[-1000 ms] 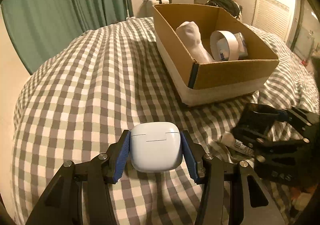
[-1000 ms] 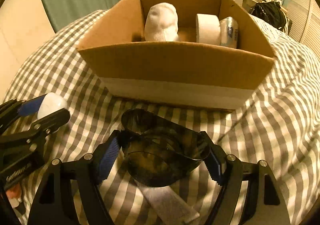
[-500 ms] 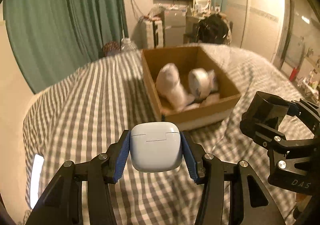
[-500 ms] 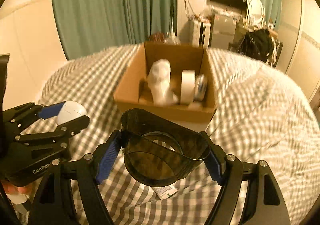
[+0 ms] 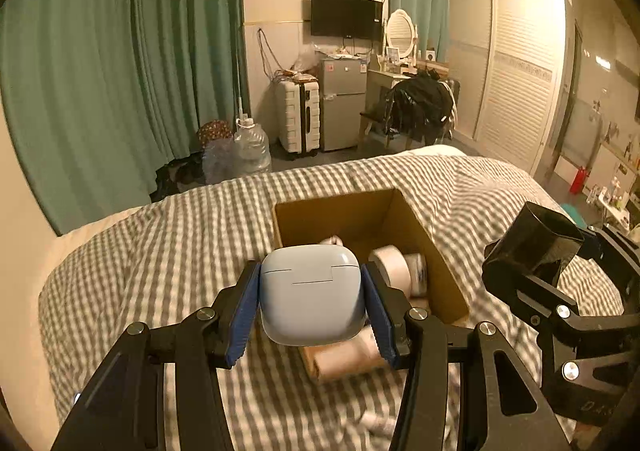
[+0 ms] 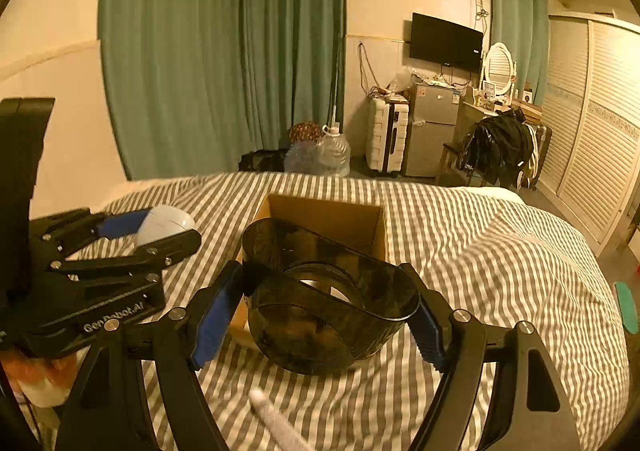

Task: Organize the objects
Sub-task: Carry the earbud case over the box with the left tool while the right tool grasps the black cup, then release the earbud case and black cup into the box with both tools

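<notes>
My left gripper [image 5: 312,305] is shut on a pale blue earbud case [image 5: 311,293], held in the air in front of the open cardboard box [image 5: 436,251] on the checked bed. In the box I see a tape roll [image 5: 390,271] and part of a white item. My right gripper [image 6: 320,305] is shut on a dark translucent plastic cup [image 6: 324,299], also lifted, with the box [image 6: 332,217] just behind it. In the right wrist view the left gripper [image 6: 160,229] with the case shows at the left; in the left wrist view the right gripper [image 5: 536,251] with the cup shows at the right.
A white tube [image 6: 276,421] lies on the grey-and-white checked bedspread [image 6: 480,251] below the cup. Beyond the bed stand green curtains [image 5: 120,71], water jugs [image 5: 250,149], a suitcase [image 5: 299,117], a small fridge [image 5: 344,103] and a chair with dark clothes [image 5: 420,107].
Both grippers have risen from the bedspread with their objects still gripped. The box now sits lower and smaller in both views, and more of the room shows.
</notes>
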`<state>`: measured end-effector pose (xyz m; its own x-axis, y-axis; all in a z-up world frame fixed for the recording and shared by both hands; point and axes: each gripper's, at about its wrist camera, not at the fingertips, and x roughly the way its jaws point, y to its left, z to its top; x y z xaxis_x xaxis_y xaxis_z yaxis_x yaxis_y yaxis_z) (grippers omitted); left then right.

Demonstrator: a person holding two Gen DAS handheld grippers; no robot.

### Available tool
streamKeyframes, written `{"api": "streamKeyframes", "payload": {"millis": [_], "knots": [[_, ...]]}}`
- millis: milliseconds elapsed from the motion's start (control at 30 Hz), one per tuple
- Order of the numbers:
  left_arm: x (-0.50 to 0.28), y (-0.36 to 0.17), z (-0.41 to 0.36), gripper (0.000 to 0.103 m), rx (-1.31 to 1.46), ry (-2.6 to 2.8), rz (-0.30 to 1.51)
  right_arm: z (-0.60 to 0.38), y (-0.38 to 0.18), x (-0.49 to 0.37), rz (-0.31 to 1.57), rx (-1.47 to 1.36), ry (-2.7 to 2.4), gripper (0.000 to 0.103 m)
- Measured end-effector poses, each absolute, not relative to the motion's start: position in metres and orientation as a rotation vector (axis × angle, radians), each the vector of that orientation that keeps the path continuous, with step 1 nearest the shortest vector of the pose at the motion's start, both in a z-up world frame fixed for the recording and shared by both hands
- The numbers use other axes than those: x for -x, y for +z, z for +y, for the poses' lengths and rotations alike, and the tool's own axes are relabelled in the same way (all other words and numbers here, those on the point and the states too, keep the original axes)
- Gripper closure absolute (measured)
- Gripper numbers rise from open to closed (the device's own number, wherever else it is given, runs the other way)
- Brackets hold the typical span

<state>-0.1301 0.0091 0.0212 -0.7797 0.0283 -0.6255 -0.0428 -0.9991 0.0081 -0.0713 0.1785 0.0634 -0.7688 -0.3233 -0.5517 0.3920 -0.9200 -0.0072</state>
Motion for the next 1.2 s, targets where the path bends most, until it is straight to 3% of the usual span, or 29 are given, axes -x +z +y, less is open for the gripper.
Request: {"api": "streamKeyframes", "payload": {"millis": [367,600,1033,1133,1200], "knots": [[0.215,-0.003,0.001,0.051,1.063,2.878,0.027,0.168,0.056,0.166,0.108,-0.862,-2.671,0.027],[0.225,-0.047,-0.01,0.051,1.17,2.808,-0.081,0.161,0.04,0.214,0.098,-0.943,-2.712,0.027],[0.225,-0.067,-0.009,0.05,1.147,2.737,-0.071,0.152,-0.003,0.267,0.01,-1.143,-2.652,0.026],[0.222,-0.063,-0.003,0.039,1.116,2.725,-0.053,0.159,-0.005,0.268,-0.061,-1.14,-2.621,0.023],[0.215,-0.056,0.002,0.013,1.067,2.736,-0.03,0.166,-0.003,0.266,-0.093,-1.131,-2.624,0.015]]}}
